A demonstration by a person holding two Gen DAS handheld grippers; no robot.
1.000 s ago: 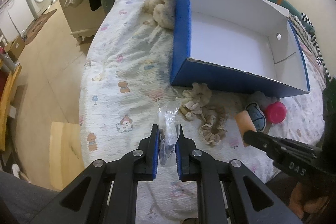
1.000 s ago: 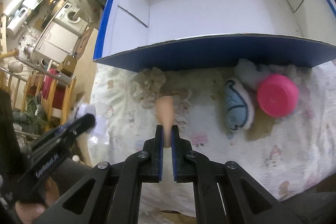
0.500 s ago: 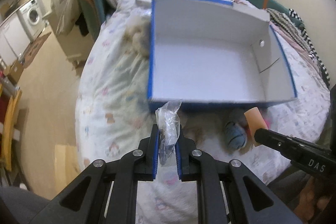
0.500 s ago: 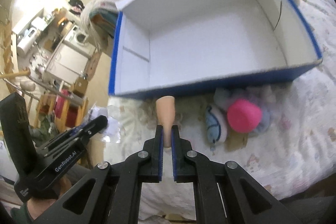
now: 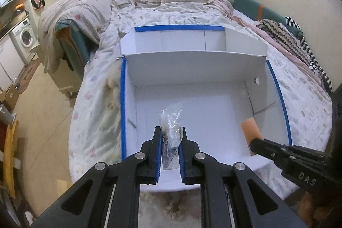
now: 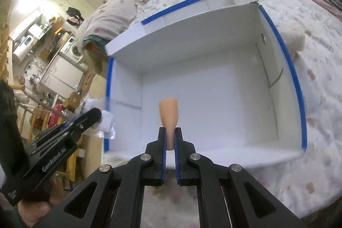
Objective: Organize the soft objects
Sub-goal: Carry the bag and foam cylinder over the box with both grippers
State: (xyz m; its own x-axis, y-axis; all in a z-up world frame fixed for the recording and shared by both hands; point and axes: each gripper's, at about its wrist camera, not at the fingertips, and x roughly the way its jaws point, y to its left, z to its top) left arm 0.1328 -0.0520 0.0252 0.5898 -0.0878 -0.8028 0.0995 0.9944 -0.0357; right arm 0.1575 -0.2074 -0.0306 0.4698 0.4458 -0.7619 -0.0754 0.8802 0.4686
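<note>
The left gripper [image 5: 170, 138] pinches a crinkled clear plastic bag [image 5: 171, 121], hanging over the left half of the open white cardboard box with blue edges [image 5: 123, 99]. The right gripper [image 6: 170, 140] clamps a peach foam sponge [image 6: 168, 114], its long axis pointing forward, above the box floor directly below.

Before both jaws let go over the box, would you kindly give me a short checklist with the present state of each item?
1. Left gripper shut on the plastic bag: ok.
2. Right gripper shut on the peach sponge: ok.
3. Bag over the open box: ok.
4. Sponge over the box floor: ok.
5. Floor under both items free of other things: ok.
6. Height of either item above the floor: cannot tell.
</note>
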